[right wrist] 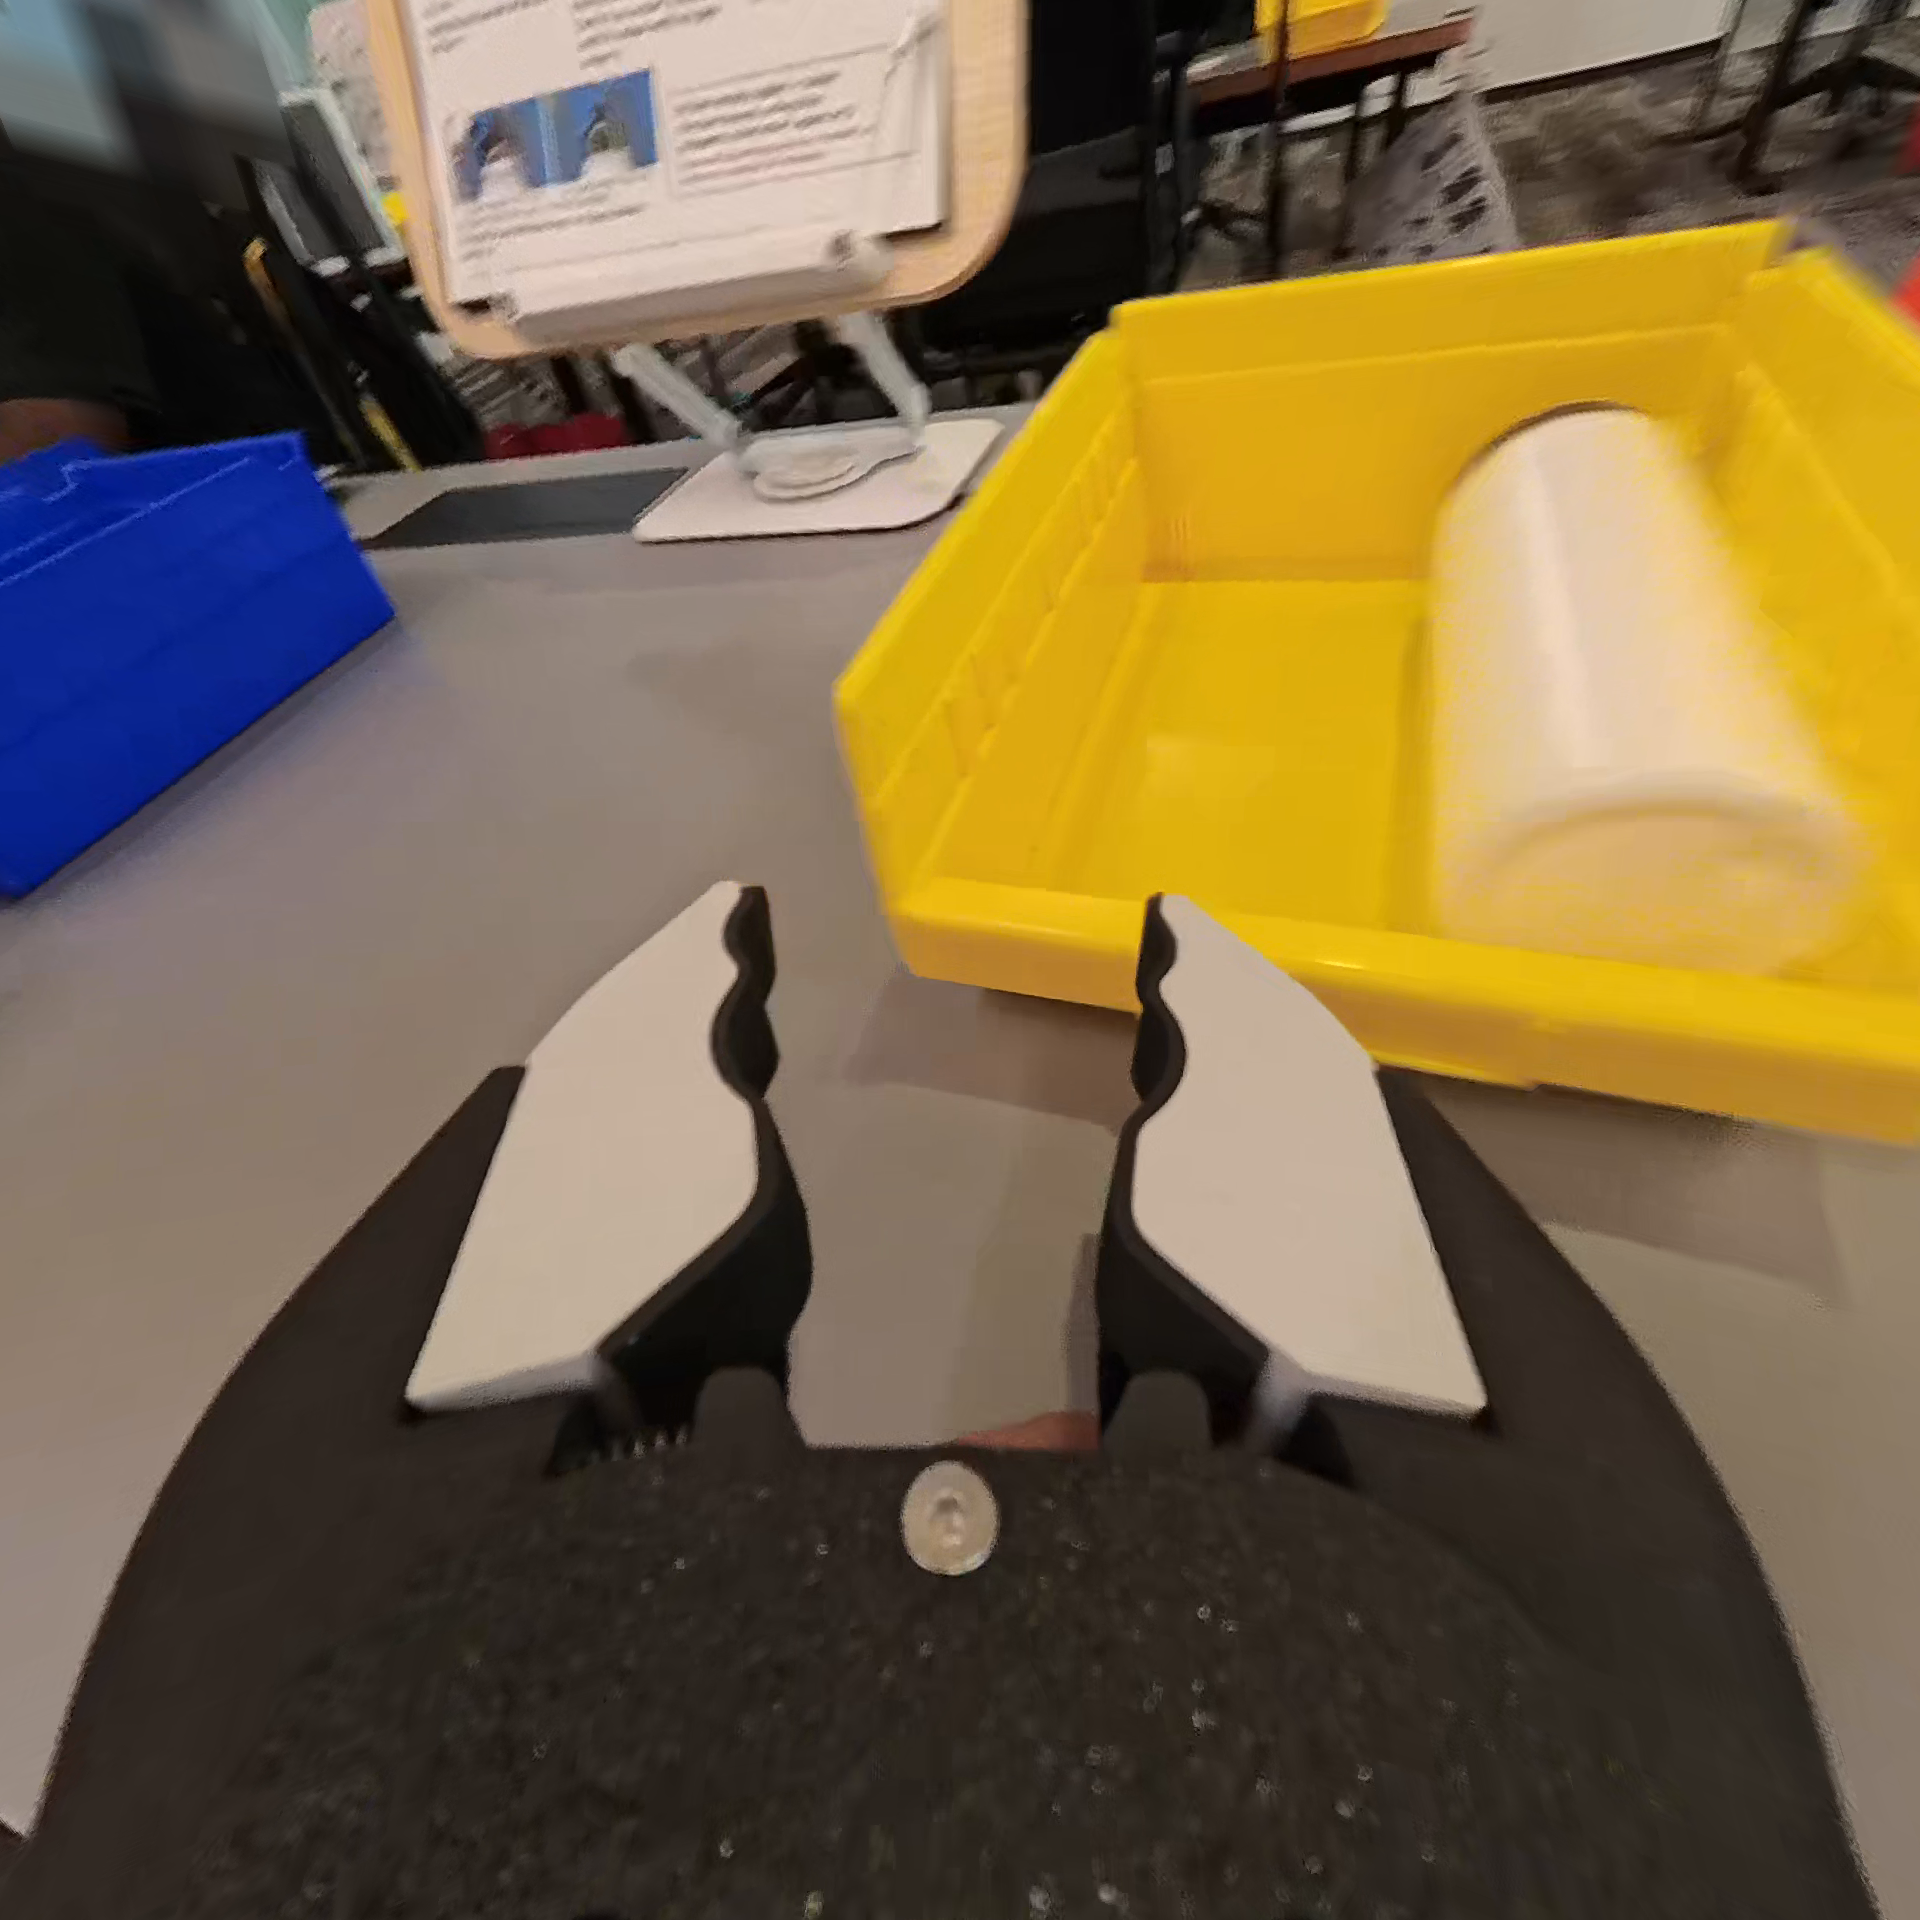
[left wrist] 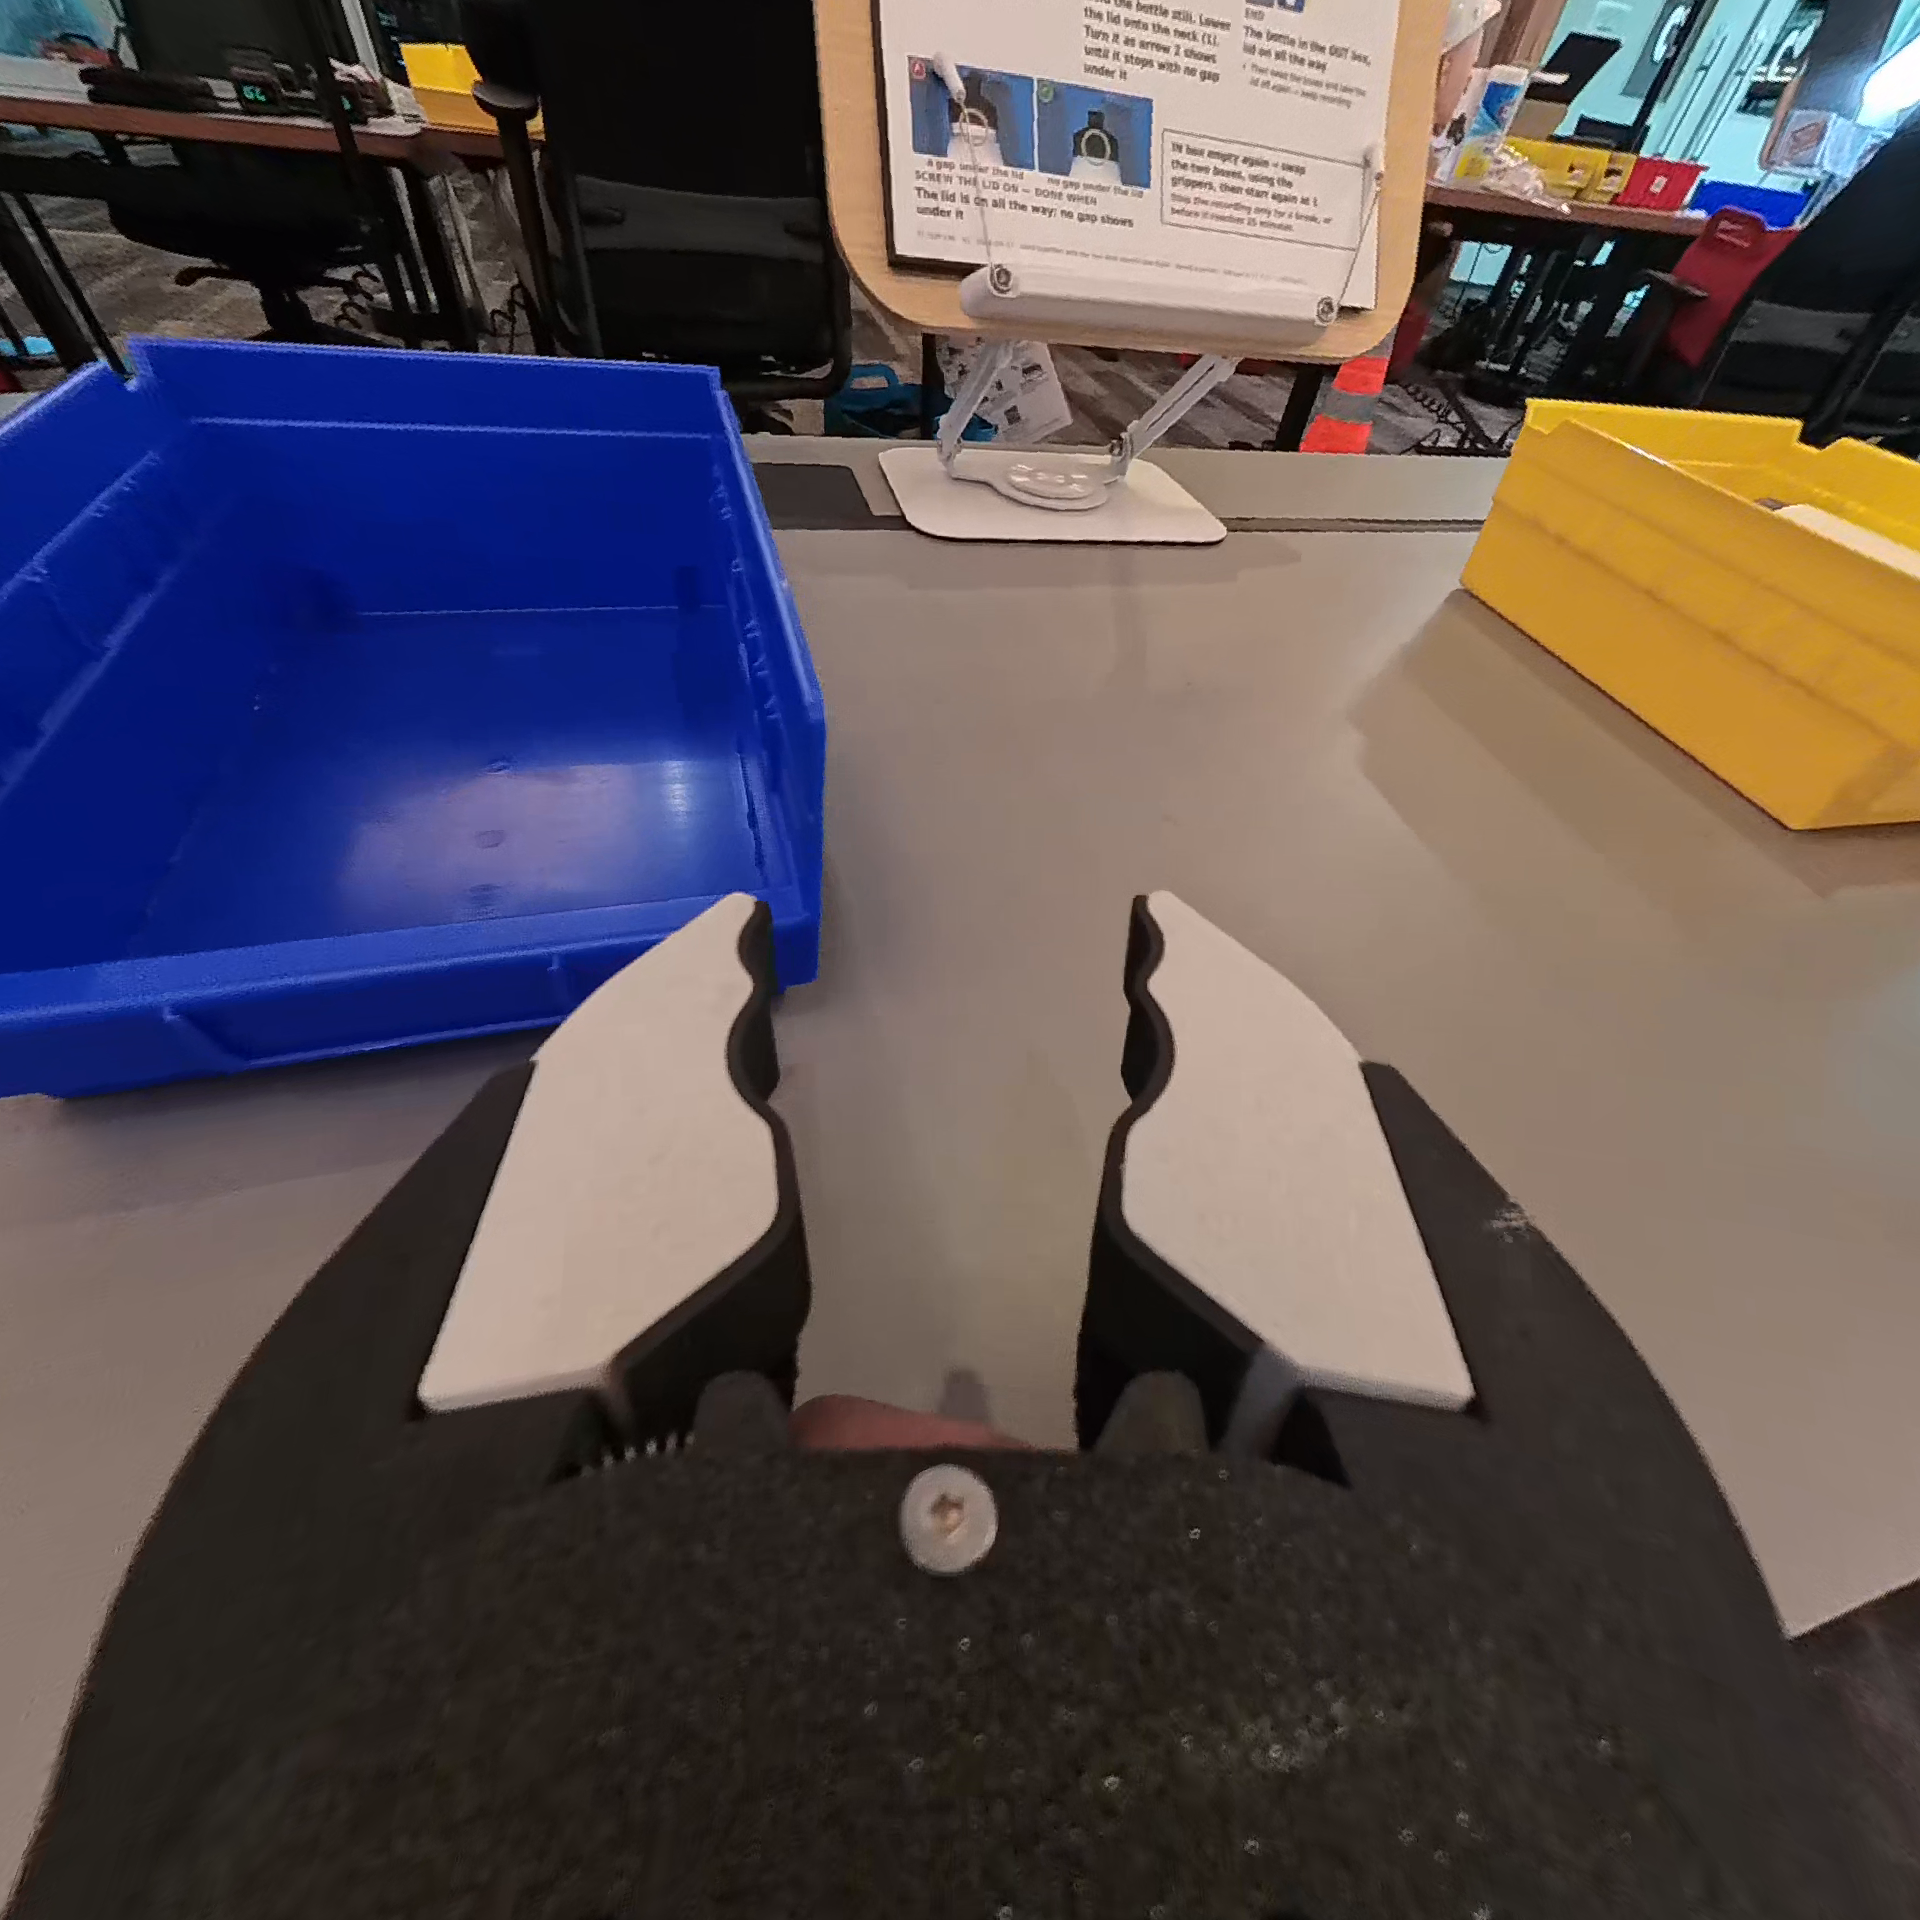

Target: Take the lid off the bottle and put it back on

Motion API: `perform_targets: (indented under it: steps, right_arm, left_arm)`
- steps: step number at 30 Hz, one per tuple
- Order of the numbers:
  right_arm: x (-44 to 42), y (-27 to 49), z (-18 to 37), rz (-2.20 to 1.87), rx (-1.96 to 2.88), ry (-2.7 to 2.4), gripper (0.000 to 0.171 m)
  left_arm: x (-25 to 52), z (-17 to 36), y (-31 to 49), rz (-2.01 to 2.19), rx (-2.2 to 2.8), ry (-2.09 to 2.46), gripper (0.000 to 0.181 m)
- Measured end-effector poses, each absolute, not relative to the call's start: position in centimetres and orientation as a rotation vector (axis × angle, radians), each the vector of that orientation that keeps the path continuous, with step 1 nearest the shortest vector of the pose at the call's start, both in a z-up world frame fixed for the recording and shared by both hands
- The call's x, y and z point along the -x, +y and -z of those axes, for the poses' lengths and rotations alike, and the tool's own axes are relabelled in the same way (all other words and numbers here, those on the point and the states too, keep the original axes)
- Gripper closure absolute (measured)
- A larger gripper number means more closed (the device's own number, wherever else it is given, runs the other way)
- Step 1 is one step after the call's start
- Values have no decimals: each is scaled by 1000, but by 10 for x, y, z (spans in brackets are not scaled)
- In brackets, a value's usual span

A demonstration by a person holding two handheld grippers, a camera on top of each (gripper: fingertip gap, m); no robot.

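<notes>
Hidden or unclear: your right wrist view is smeared by blur, so the white translucent plastic bottle (right wrist: 1621, 686) shows only as a pale cylinder lying on its side; you cannot make out its lid or neck, nor tell whether the lid is on. In your left wrist view the yellow plastic bin (left wrist: 1704, 623) is cut off at the right edge, and only a pale sliver shows inside it. The top of the printed sheet on the wooden board stand (left wrist: 1117, 166) is cropped.

Bottle: one, lying inside the yellow plastic bin (right wrist: 1039, 665), against its right side, its long axis running front to back.

Left gripper (left wrist: 951, 935): your black tool with two grey-faced fingers stands apart with nothing between them, over bare table, its left fingertip just in front of the blue bin's near right corner.

Right gripper (right wrist: 956, 930): fingers likewise apart and holding nothing, close to the yellow bin's near left corner, not touching the bottle.

Bins: two. One blue plastic bin (left wrist: 790, 727) to your left, with nothing in it; one yellow to your right.

Stand: one, on a white base plate at the table's far edge, between the bins.

Surface: a smooth grey table (left wrist: 1091, 779), faintly glossy, with a dark strip beside the stand's base.

Room: a work hall behind, with black office chairs, other tables, and small yellow, red and blue bins far right.
</notes>
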State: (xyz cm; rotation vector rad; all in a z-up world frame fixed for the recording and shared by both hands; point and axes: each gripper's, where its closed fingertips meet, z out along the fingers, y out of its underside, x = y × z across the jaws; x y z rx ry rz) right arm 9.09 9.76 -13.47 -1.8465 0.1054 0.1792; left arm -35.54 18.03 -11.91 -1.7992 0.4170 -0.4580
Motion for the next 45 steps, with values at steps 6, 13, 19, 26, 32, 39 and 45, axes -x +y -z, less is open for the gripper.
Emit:
perform_targets:
  steps: [6,13,19,26,32,39,45]
  right_arm:
    - [-41,142,142,-103,1885,13,90]
    - [-13,164,139,-280,1893,-38,93]
    - [-21,134,121,-205,1744,-151,117]
    - [-165,68,121,174,1707,382,116]
    - [-212,81,136,276,1759,508,108]
    - [-263,78,119,408,1689,565,111]
    - [-266,101,150,92,1828,528,126]
  left_arm:
    - [341,123,176,449,1799,490,117]
    - [302,127,172,475,1765,622,113]
    - [161,135,161,710,1760,843,110]
    - [-16,165,195,511,1935,943,140]
    - [-49,161,204,558,1936,921,176]
    - [-47,132,145,667,1801,932,119]
    - [-84,148,163,511,1892,846,137]
